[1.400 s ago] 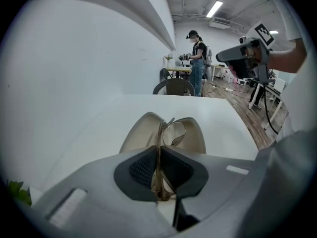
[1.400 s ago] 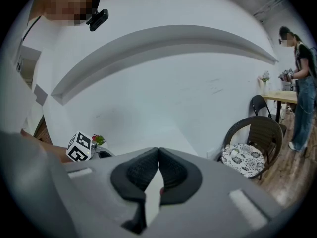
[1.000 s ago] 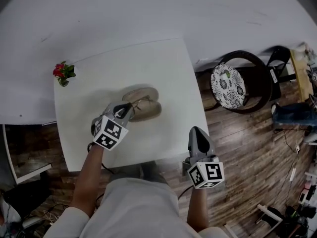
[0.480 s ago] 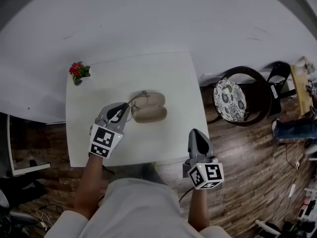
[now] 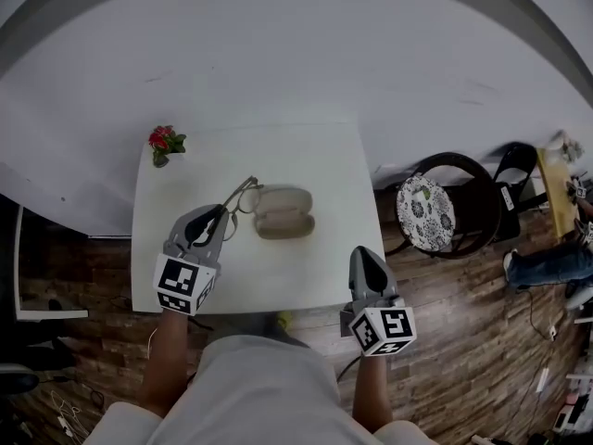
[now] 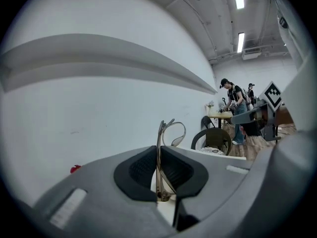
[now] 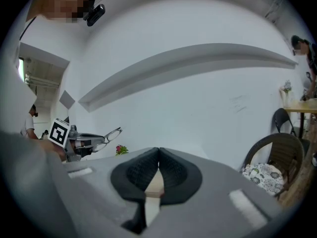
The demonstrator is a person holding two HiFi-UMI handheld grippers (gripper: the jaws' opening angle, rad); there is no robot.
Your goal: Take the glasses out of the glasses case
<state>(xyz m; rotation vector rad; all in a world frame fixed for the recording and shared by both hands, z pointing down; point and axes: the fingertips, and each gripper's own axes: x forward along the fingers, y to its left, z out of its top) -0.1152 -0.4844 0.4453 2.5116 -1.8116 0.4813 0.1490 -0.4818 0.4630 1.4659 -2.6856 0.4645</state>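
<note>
Broadly, a pale wall [image 5: 278, 54] fills the top of the head view and a wooden floor [image 5: 463, 323] runs below and to the right, with a white table [image 5: 306, 156] standing against the wall. A dark chair [image 5: 468, 170] with a patterned cushion [image 5: 426, 213] stands on the floor off the table's right edge. Near the middle of the table lies the glasses case [image 5: 283, 212], open, its two tan halves side by side and nothing to be seen inside them. The left gripper [image 5: 222, 214] is held over the table just left of the case, and the left gripper view shows its jaws clamped on the glasses [image 6: 159, 150]: one thin temple arm runs straight up between the dark pads, and the lenses rise above the jaw tips. From the head view the glasses [image 5: 241, 196] stick out up and to the right of that gripper, clear of the case, the lens end close by the case's left end; whether the two touch cannot be told. The right gripper [image 5: 359, 253] is at the table's near right corner, well apart from the case, its jaws pressed together on nothing in the right gripper view [image 7: 158, 165]. Small red flowers [image 5: 165, 144] sit at the table's far left corner.
</note>
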